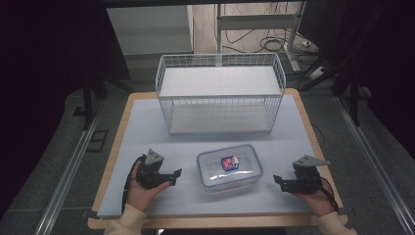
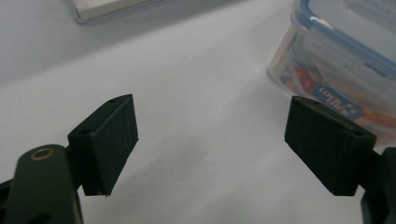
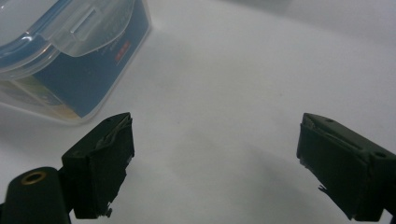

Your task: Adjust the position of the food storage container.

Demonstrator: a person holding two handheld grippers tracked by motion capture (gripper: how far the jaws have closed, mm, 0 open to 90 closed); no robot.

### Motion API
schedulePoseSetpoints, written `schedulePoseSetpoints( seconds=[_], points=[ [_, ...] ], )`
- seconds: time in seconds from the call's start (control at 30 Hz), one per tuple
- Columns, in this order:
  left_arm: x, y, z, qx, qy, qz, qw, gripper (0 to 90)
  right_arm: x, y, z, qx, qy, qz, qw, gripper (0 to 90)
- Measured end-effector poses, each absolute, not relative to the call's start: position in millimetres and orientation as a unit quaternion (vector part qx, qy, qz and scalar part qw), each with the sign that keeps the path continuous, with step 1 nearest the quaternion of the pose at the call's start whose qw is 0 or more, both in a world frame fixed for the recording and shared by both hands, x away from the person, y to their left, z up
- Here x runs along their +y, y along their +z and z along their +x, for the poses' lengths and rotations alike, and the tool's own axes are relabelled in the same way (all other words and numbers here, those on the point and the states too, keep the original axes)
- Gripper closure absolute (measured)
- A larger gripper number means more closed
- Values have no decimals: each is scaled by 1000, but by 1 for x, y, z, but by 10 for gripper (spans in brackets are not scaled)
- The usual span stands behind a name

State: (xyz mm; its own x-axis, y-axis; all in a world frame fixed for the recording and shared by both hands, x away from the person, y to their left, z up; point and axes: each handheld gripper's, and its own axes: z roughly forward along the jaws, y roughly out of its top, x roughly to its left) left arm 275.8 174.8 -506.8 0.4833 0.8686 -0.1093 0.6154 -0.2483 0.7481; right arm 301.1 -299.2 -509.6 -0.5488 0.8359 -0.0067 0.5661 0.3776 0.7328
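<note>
A clear plastic box with a blue-edged snap lid [image 1: 229,168] sits on the white table [image 1: 147,127], near the front, btwn both grippers. The left gripper [image 1: 177,176] is just beside the box's left side, jaws spread wide w/ nothing in them. The right gripper [image 1: 277,182] is near the box's right side, jaws also spread wide, holding nothing. A white wire basket [image 1: 220,93] stands behind the box, well apart.

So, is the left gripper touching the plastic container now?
Apart. In the high view, bare table shows between the left gripper and the plastic container; its jaws stand open and empty.
</note>
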Motion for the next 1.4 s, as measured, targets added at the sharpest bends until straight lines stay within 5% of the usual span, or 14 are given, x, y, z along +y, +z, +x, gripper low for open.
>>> schedulePoseSetpoints(
  seconds=[0.5, 0.83, 1.1, 1.27, 1.4],
  points=[
    [166, -497, 268, 456, 157, 774, 411, 214, -303, -506, 303, 799, 369, 441, 176, 141],
    [145, -484, 253, 423, 127, 799, 408, 359, -305, -506, 305, 793, 378, 444, 175, 152],
    [130, -474, 241, 371, 62, 812, 447, 762, -305, -508, 306, 794, 378, 442, 176, 152],
    [113, -472, 232, 332, 27, 831, 445, 891, -306, -508, 306, 793, 378, 443, 179, 151],
    [101, -473, 227, 315, 13, 839, 443, 898, -305, -509, 306, 793, 376, 445, 177, 151]
  ],
)
